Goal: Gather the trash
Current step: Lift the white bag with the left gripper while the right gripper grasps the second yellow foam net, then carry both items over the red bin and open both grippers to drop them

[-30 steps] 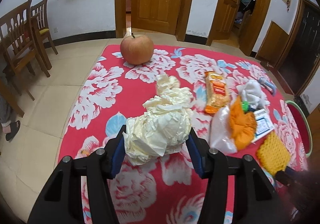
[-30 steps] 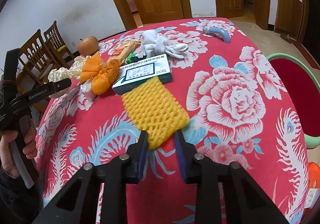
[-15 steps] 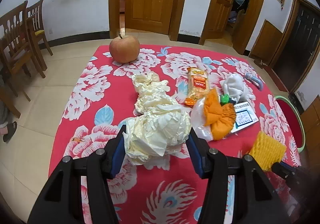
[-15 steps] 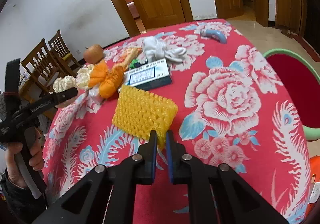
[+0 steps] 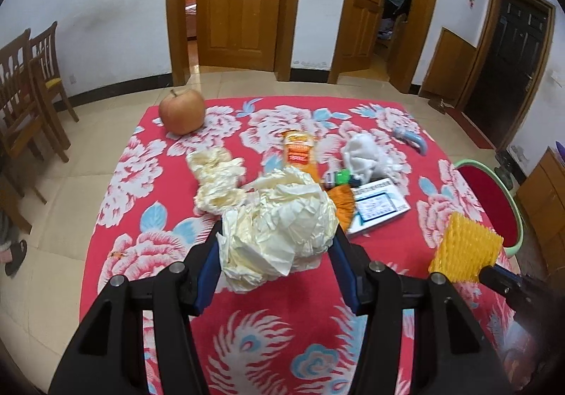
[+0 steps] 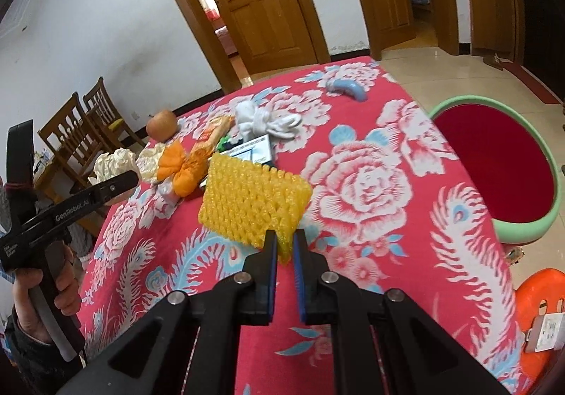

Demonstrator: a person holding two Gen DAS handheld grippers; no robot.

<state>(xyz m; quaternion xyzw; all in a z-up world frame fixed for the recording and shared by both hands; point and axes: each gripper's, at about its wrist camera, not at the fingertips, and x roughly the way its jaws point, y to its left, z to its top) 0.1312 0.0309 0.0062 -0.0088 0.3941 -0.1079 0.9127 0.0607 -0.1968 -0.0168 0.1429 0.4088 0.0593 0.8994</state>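
Between the left gripper (image 5: 275,246) fingers: crumpled cream paper wad (image 5: 279,222), clenched, lifted off the table (image 5: 247,342).
Right gripper (image 6: 282,246): pinching 1 yellow foam net (image 6: 250,204), raised above the cloth.

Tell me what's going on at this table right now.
A person is clearing trash off the red flowered table with a tool in each hand. The left tool is closed on a wad of crumpled paper and holds it above the cloth. The right tool pinches one corner of a yellow foam net, also lifted. More paper, a snack wrapper, a box and an apple lie on the table.
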